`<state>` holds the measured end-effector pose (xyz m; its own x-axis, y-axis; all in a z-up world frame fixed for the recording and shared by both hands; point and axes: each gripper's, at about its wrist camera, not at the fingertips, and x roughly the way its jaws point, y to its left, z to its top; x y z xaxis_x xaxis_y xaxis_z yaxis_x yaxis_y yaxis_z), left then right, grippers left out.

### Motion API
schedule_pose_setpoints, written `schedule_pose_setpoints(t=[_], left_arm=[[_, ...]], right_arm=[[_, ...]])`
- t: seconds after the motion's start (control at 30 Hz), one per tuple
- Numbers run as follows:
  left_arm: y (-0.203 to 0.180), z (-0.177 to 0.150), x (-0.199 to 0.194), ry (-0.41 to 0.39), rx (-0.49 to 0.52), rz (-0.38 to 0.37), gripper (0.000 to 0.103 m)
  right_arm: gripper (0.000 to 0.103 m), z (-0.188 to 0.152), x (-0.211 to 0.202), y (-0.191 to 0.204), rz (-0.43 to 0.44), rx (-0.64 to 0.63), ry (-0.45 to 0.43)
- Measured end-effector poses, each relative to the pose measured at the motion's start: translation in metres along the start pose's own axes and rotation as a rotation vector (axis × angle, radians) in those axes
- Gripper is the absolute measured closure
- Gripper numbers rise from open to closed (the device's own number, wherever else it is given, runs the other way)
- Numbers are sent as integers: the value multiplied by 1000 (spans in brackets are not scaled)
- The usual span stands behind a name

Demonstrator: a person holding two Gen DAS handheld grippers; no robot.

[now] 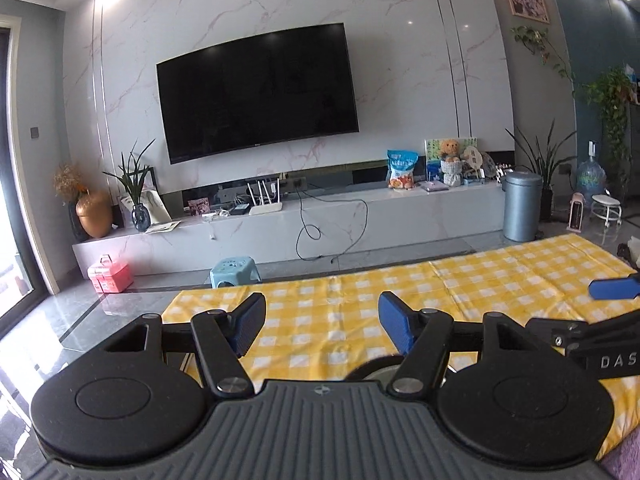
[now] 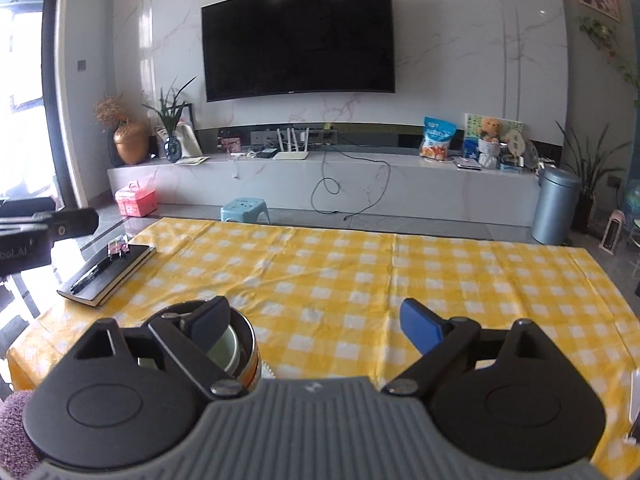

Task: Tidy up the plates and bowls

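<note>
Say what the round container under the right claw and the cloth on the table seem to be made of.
Round container: likely polished metal, judging by its shiny, reflective rim and wall; a pale green piece inside looks glazed or plastic, but that is unclear. Tablecloth: probably thin woven fabric or soft vinyl, matte yellow-and-white check, with visible fold creases and wrinkles.

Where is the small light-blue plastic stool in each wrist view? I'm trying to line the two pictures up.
Left wrist: small light-blue plastic stool on the floor, left of centre, just beyond the yellow checked tablecloth.
Right wrist: the stool, left of centre, at the cloth's far edge.
Shared landmark: the black wall-mounted television, above the stool in both.
</note>
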<state>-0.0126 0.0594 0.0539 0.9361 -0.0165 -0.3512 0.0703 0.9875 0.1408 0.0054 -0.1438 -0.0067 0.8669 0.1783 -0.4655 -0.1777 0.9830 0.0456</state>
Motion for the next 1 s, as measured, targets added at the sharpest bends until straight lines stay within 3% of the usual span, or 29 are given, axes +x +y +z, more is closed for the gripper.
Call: schedule_pose_setpoints(t=[0.13,0.3,0.37,0.47,0.67,0.8,1.0], left_arm=[[-4,-17,1,59,-32,-35,26],[-9,-46,4,143,-41,-26,25],[-10,-57,5,187,-46,-7,22],[-9,-72,9,261,-57,-41,22],[-13,-96,21,355,-42,-7,18],[-13,-103,23,386,-59,-7,18],[-15,-103,20,383,-41,-2,17]], right_arm=[[4,-13,-16,2,-52,20,-28],[4,-34,-28,9,-29,35,-22],[5,-44,-29,15,-3,26,1],[5,-60,-25,25,22,-5,50],[5,-86,-6,26,12,19,153],[4,-93,4,18,-5,65,203],[5,-94,4,19,-7,52,200]])
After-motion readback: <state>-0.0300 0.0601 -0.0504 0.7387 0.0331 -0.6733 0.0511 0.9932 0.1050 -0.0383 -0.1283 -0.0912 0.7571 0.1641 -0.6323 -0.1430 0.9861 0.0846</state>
